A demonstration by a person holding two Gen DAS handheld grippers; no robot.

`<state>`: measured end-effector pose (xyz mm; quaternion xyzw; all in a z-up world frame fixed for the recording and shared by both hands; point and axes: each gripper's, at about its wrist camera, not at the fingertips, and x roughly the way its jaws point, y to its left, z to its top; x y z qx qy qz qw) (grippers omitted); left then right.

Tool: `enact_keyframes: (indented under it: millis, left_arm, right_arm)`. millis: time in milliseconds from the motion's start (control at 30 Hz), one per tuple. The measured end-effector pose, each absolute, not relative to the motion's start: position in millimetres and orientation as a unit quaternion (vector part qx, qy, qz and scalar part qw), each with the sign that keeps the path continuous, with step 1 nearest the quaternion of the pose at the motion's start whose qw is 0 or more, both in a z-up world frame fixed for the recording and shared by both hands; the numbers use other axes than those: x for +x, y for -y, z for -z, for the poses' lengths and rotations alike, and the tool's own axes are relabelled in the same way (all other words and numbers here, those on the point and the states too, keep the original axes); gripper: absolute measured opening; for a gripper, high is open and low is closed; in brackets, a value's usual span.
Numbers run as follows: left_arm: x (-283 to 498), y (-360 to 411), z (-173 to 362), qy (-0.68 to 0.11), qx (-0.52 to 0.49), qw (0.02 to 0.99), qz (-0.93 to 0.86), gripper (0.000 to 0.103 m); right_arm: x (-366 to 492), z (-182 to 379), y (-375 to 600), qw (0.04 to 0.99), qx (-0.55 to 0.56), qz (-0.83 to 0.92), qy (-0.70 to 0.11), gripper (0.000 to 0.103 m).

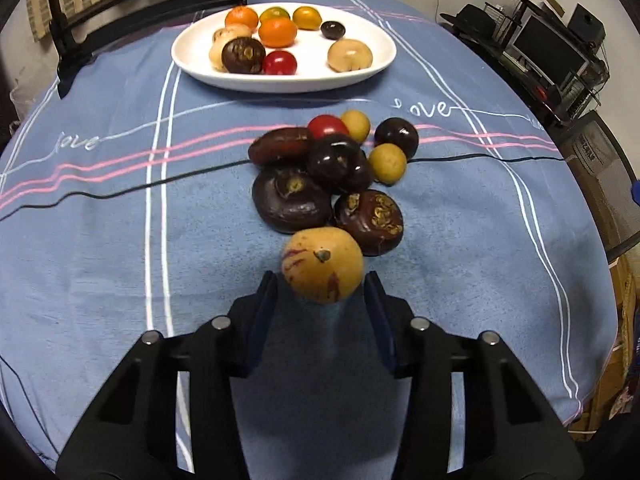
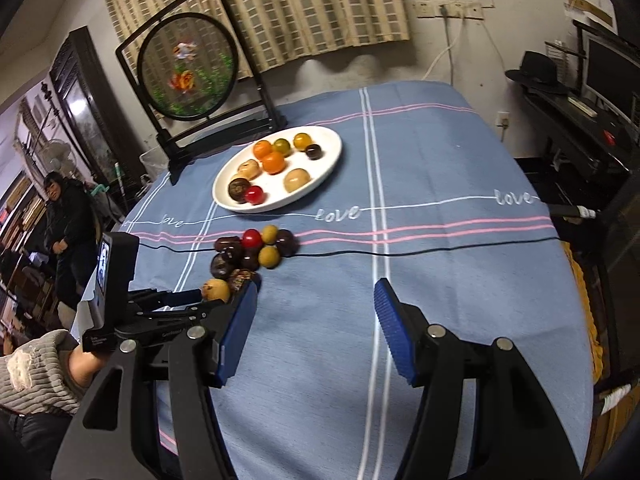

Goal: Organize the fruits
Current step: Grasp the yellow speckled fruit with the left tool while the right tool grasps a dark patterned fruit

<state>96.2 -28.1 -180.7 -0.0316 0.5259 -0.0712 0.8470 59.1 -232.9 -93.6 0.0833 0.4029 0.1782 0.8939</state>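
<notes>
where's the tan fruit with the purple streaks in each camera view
Left wrist: the tan streaked fruit sits low centre, between the left gripper fingers.
Right wrist: same fruit at lower left, nearest end of the pile.
Shared landmark: the white plate beyond the pile.

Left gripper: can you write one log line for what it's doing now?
left gripper: around tan purple-streaked round fruit | contact: unclear | right gripper: open, empty | white oval plate: holds fruit

Left gripper [image 1: 322,280] pinches a tan fruit [image 1: 322,266] beside the fruit pile [image 1: 328,176].
</notes>
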Motion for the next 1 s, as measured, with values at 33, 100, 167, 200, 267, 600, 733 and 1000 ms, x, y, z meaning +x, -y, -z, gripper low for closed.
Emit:
enact_keyframes:
  millis: [33, 100, 167, 200, 267, 600, 733, 1000]
  left_arm:
    - [98, 29, 183, -0.527, -0.030, 0.846, 0.071, 0.046]
    - [101, 32, 185, -0.527, -0.024, 0.847, 0.071, 0.046]
    - [104, 34, 186, -0.525, -0.020, 0.848, 0.071, 0.046]
    - [106, 35, 186, -0.524, -0.018, 0.849, 0.071, 0.046]
    - [107, 34, 185, -0.522, -0.021, 0.850, 0.074, 0.043]
    - [77, 0, 167, -0.514, -0.031, 0.856, 0.048, 0.042]
    - [55, -33, 154, -0.508, -0.044, 0.860, 0.016, 0.042]
    - [11, -88, 141, -0.503, -0.070, 0.860, -0.051, 0.042]
  right_arm:
    - [59, 95, 235, 0.894, 0.085, -0.176, -0.404, 0.062]
    - [60, 96, 236, 0.893, 0.087, -0.174, -0.407, 0.061]
    - [61, 97, 235, 0.891, 0.087, -0.176, -0.409, 0.062]
    - [61, 98, 234, 0.890, 0.086, -0.177, -0.411, 0.062]
    - [62, 99, 232, 0.889, 0.083, -0.181, -0.413, 0.062]
    - [88, 124, 177, 0.859, 0.042, -0.242, -0.449, 0.061]
    - [101, 147, 135, 0.842, 0.015, -0.283, -0.459, 0.061]
    - [129, 184, 85, 0.831, -0.015, -0.284, -0.478, 0.055]
